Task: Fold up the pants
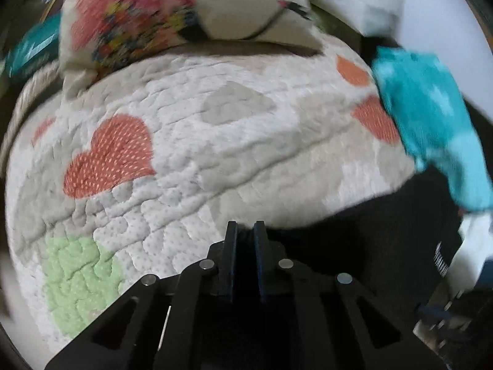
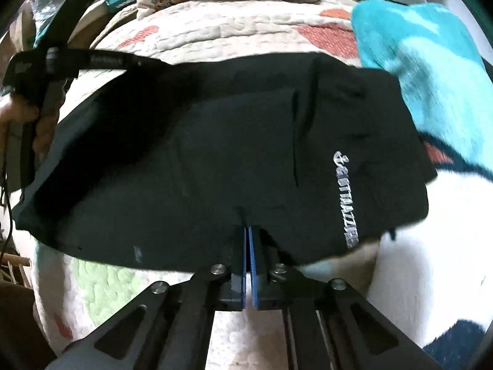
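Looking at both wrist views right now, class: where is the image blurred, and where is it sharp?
Left wrist view: motion blur smears the floral pillow and teal blanket; the fingers stay sharp. Right wrist view: black pants lettering is slightly smeared.

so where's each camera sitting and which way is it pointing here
Left wrist: sits on the left tool, looking along its shut fingers across the quilt toward the pillow; the black pants trail off right.
Right wrist: sits on the right tool, looking over the pants it pinches; the person's left hand shows at left.
Shared: pants, quilt, pillow, teal towel.
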The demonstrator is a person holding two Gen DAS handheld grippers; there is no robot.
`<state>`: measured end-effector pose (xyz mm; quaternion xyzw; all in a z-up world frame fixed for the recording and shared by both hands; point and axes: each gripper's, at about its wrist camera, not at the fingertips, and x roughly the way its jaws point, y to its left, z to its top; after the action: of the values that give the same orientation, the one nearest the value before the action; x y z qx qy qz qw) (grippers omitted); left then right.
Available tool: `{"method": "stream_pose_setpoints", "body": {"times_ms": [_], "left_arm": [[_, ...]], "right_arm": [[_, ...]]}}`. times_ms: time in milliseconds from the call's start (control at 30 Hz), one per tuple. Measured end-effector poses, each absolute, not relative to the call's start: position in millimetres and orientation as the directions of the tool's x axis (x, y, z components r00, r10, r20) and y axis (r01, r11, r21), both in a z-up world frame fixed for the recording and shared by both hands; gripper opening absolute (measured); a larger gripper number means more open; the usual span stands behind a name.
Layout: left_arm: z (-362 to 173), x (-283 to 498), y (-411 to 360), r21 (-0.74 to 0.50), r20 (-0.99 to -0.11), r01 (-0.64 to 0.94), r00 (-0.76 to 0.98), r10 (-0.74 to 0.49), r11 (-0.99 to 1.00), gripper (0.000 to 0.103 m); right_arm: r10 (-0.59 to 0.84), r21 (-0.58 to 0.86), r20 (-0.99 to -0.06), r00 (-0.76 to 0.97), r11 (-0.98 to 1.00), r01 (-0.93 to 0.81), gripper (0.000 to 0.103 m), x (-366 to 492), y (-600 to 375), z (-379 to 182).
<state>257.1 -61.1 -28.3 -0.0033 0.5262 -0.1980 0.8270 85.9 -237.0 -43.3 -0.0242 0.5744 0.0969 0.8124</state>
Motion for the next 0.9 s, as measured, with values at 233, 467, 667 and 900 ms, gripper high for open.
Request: {"method": "stream_pose_setpoints", "body": {"times_ms": [233,467,667,900], "left_arm": [[-15,260,-18,-0.200,-0.867,0.111,0.443,-0.228,0.974,0.007],[37,171,11,-0.210,-0.808,0.085,0.546,-0.222,0.974,0.050],[20,101,37,-0.257,-0.828,-0.067,0.530,-0.183,0.964,0.051],[11,3,155,-0.327,-0.805,-0.449,0.593,0.004,0.832,0.051]], "right_arm": [[0.271,0.255,-0.902,0.335,0.963,-0.092,0.002,92,-272,-30],[0.273,0.398,-0.799,0.535,0.908,0.131,0.003,95,-361,13],[0.316,0.401,-0.812,0.491,0.913,0.077,0.006,91,-336,5],[0.312,0.247,-0.832,0.459,0.949,-0.198,0.059,86,-246,4]]}}
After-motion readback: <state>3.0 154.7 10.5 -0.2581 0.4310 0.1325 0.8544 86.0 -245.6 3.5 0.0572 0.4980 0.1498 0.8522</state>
